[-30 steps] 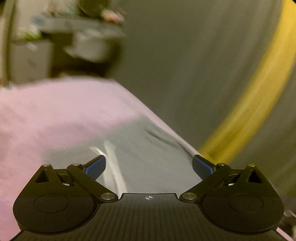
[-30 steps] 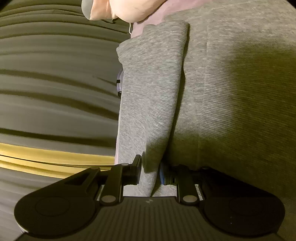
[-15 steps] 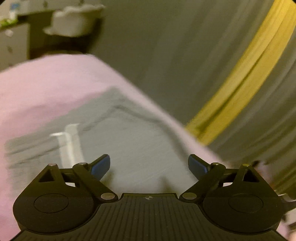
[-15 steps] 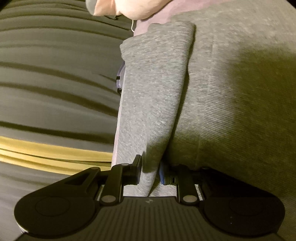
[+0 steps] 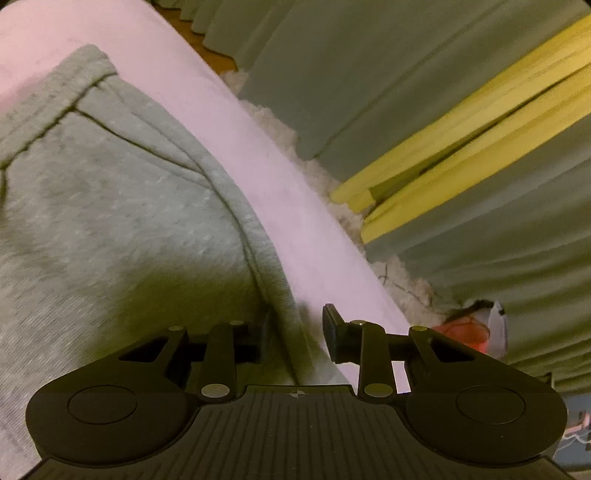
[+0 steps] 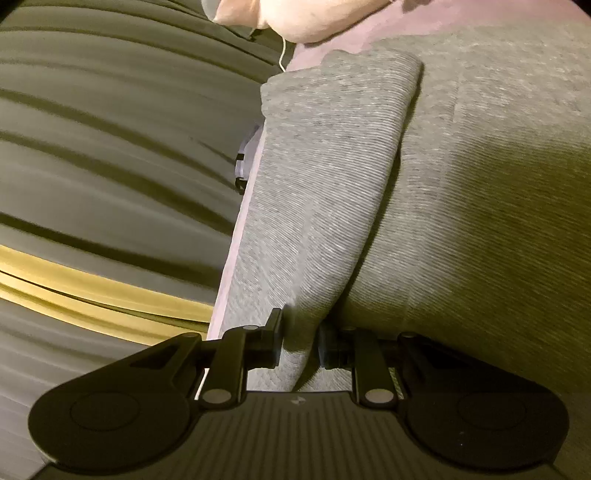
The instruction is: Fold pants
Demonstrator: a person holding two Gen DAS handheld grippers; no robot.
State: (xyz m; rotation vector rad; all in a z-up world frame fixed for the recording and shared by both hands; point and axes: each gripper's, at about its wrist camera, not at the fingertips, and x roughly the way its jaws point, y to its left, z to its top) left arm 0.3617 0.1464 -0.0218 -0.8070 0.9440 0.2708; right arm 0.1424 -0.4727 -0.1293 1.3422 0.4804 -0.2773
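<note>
Grey sweatpants (image 5: 110,206) lie on a pink sheet (image 5: 295,206). My left gripper (image 5: 295,339) is low over their seamed side edge. Its jaws are closing with that edge between them. The left finger is half hidden behind the cloth, and a strip of pink still shows between the cloth and the right fingertip (image 5: 332,339). In the right wrist view my right gripper (image 6: 299,343) is shut on a raised fold of the same pants (image 6: 443,184), which runs up and away from the jaws.
A grey-green pleated curtain (image 5: 406,74) with a yellow band (image 5: 480,110) hangs beyond the pink edge. White fluffy material (image 5: 369,221) lines that edge, and a red-and-white object (image 5: 476,328) sits by it. A person's hand (image 6: 295,18) shows at the top of the right wrist view.
My left gripper has swept down and close to the pants' side edge, and its jaws have gone from wide apart to narrow around it. The right gripper has kept its hold, barely shifting.
</note>
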